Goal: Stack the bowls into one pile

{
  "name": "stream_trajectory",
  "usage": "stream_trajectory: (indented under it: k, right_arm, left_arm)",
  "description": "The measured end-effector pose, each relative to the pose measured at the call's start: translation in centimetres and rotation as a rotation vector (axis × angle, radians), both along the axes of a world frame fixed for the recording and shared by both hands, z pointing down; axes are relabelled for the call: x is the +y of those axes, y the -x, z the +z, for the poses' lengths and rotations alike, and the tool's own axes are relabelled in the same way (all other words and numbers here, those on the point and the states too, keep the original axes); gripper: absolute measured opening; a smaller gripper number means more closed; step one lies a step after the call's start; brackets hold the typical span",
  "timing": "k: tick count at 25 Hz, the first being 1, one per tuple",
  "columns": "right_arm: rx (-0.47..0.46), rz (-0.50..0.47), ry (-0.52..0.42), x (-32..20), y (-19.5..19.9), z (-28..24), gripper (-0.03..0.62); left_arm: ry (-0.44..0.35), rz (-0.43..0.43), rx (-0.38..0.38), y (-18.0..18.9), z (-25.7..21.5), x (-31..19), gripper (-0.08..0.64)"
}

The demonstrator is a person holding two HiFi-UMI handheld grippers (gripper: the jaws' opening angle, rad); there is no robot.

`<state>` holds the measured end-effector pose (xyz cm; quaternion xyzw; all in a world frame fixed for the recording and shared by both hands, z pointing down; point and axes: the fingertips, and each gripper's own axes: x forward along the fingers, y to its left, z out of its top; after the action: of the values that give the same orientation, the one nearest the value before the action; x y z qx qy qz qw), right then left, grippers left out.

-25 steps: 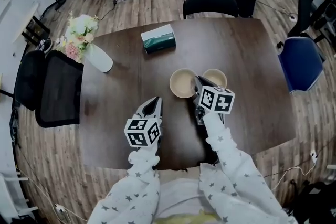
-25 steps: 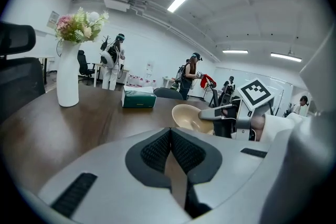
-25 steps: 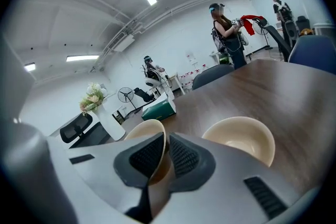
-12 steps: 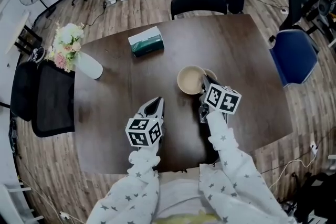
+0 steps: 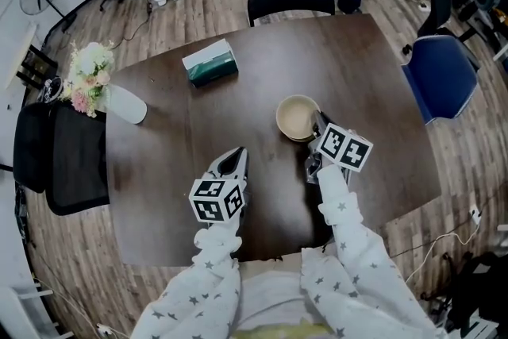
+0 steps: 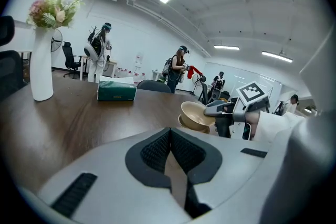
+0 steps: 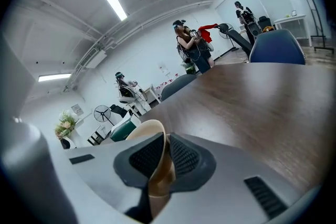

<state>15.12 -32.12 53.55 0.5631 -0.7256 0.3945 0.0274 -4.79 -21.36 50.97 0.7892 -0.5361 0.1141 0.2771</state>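
Held bowl [image 5: 298, 117] moved over second bowl [image 6: 182, 123], right gripper [image 7: 159, 155] pinching rim, open table [image 5: 238, 107]

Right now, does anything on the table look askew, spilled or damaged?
Only one thing: the upper bowl, pinched at its rim by the right hand-held gripper, hangs tilted over the lower bowl, not seated in it. Nothing spilled or damaged.
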Motion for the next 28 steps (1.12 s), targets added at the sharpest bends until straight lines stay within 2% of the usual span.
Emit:
stream_trajectory:
  k: [13, 19, 24, 28]
  right_arm:
    - [0.050, 0.000, 0.032, 0.3, -0.9, 1.5, 0.043]
    - [0.088, -0.032, 0.023, 0.3, -0.6, 1.7, 0.043]
    - [0.130, -0.096, -0.001, 0.4, -0.2, 1.6, 0.044]
    - [0.165, -0.107, -0.023, 0.4, -0.2, 1.6, 0.097]
  left_arm:
    - [0.022, 0.012, -0.007, -0.7, 0.7, 0.2, 0.026]
    - [0.024, 0.014, -0.009, -0.8, 0.8, 0.2, 0.026]
    - [0.026, 0.016, -0.010, -1.0, 0.8, 0.2, 0.026]
    - [0.027, 0.021, -0.011, -1.2, 1.0, 0.2, 0.026]
